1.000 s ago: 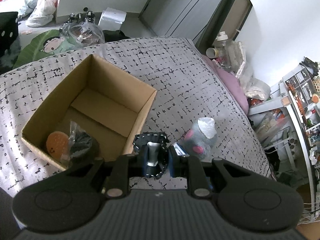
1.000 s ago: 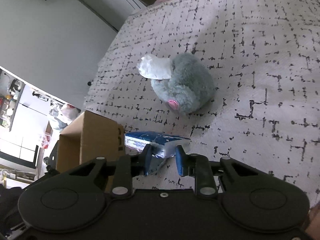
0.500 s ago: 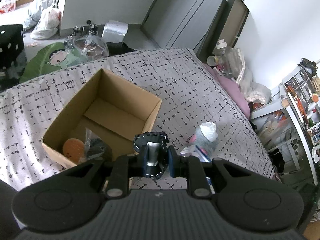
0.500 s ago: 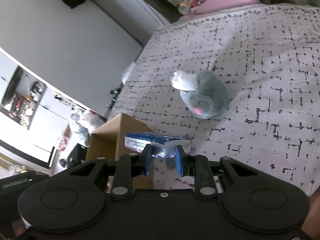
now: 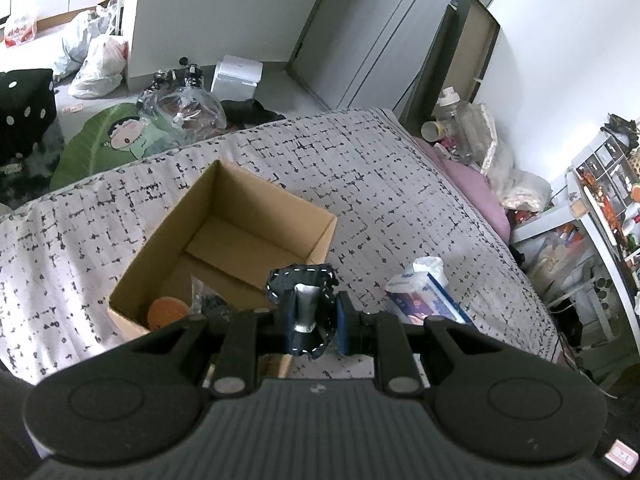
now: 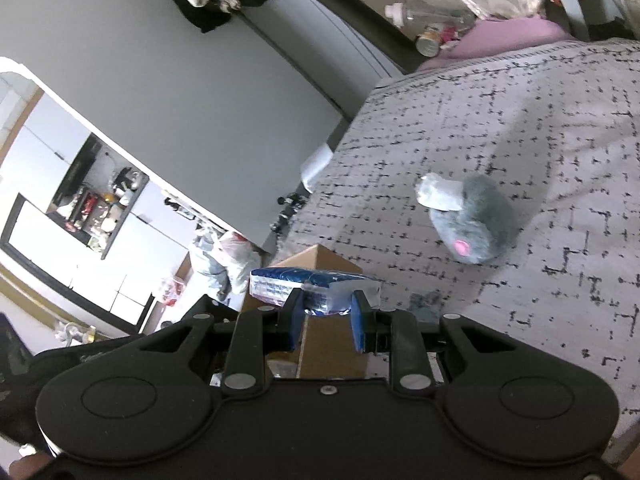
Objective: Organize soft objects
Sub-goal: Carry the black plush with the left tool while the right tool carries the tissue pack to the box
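An open cardboard box (image 5: 320,236) stands on the grey patterned bed cover (image 5: 380,184). Inside lie an orange round item (image 5: 167,312) and a dark bagged item (image 5: 212,302). My left gripper (image 5: 314,316) is shut on a small dark blue fabric piece (image 5: 304,280) with white stitching, held above the box's near right corner. My right gripper (image 6: 326,312) is shut on a blue-and-white tissue pack (image 6: 288,282), lifted over the box (image 6: 324,260). From the left wrist view the pack (image 5: 430,296) shows to the right of the box. A grey plush mouse (image 6: 470,220) lies on the cover beyond.
A pink pillow (image 5: 472,184) and bottles (image 5: 452,120) sit at the bed's far right corner. A cluttered shelf (image 5: 600,208) stands at the right. On the floor past the bed lie plastic bags (image 5: 96,64), a green cushion (image 5: 116,140) and a white carton (image 5: 236,78).
Both grippers have risen with their loads. The right one tilted upward, so the plush mouse looks farther off. In the left wrist view the tissue pack has come up and now covers the plush.
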`<state>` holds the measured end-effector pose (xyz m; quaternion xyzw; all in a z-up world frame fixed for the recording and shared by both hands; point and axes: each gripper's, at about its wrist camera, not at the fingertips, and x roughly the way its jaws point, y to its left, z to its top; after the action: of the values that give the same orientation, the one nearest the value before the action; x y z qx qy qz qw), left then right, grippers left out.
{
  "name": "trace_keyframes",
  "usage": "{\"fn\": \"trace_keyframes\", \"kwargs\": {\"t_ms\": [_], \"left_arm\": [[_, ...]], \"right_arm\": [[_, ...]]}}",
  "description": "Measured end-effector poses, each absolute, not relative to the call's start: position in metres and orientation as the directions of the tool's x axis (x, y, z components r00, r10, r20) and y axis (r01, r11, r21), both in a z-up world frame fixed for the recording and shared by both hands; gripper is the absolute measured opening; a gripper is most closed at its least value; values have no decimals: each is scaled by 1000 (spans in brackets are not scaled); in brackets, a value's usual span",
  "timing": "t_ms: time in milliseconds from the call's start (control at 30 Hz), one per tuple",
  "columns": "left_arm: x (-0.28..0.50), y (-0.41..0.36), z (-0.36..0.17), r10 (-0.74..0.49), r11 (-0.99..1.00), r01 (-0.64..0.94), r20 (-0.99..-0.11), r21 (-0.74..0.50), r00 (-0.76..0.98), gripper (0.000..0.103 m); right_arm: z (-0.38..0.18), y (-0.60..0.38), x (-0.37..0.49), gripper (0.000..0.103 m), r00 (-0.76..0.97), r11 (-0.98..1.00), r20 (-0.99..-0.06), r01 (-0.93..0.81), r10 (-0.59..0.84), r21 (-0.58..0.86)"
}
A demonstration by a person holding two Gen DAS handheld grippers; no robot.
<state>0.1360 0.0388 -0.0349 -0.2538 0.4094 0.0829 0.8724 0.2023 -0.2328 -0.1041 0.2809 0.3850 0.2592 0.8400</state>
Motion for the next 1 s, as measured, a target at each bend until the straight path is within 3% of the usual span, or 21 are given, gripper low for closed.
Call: {"fn": "trace_keyframes", "kwargs": {"t_ms": [400, 1000], "left_arm": [[147, 52, -44, -44, 856, -369, -763, -361, 645, 19], [169, 86, -71, -47, 837, -401, -779, -372, 625, 20]], "right_arm": [[-93, -221, 200, 24, 562, 653, -422, -309, 712, 691], [-102, -184, 216, 24, 525, 665, -455, -331, 719, 669]]}}
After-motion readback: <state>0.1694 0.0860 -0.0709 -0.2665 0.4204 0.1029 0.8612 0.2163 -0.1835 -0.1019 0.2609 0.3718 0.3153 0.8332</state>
